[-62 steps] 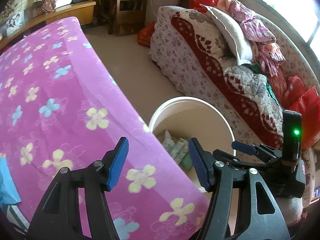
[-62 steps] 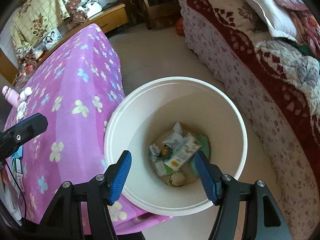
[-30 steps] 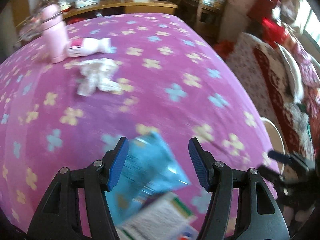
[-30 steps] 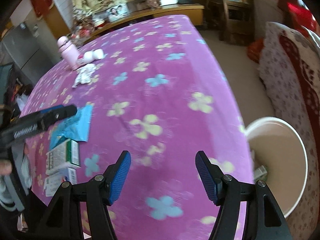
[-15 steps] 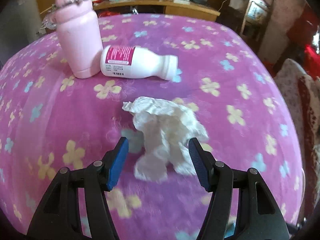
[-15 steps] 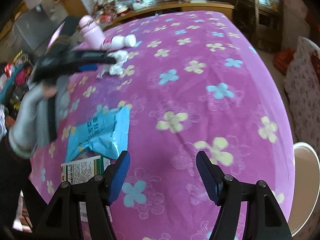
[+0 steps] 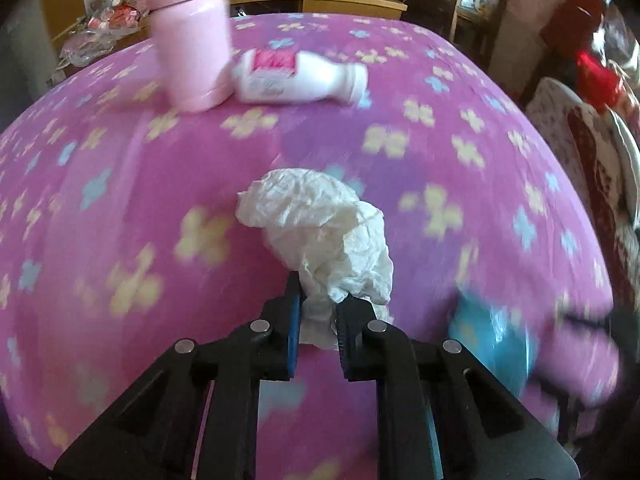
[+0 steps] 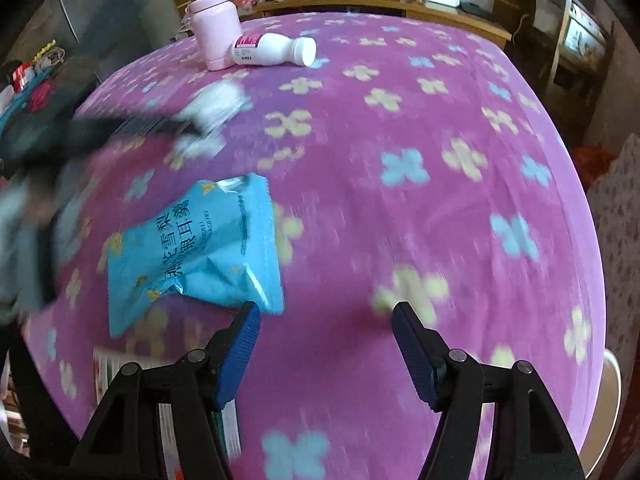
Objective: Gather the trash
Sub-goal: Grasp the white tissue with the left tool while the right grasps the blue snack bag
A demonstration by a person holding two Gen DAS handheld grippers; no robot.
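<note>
The left tongs (image 7: 318, 304) have just closed on the crumpled tissue (image 7: 324, 232) near the pink bottle (image 7: 192, 48), while the right tongs (image 8: 326, 322) stand apart, farther off.

Two wrist fisheyes, both tilted steeply down over my counter (image 8: 400, 160).
My left view sits close above the cloth, facing the pink flask (image 7: 190, 40) at 11 o'clock; my right view hangs farther back, the same flask (image 8: 212, 24) at 11 o'clock, and the left claw (image 8: 192, 128) blurred at 9 o'clock.

crumpled matt paper tissue (image 7: 320, 232), glossy plastic packet (image 8: 200, 248), soft fleecy tablecloth (image 7: 120, 200)
</note>
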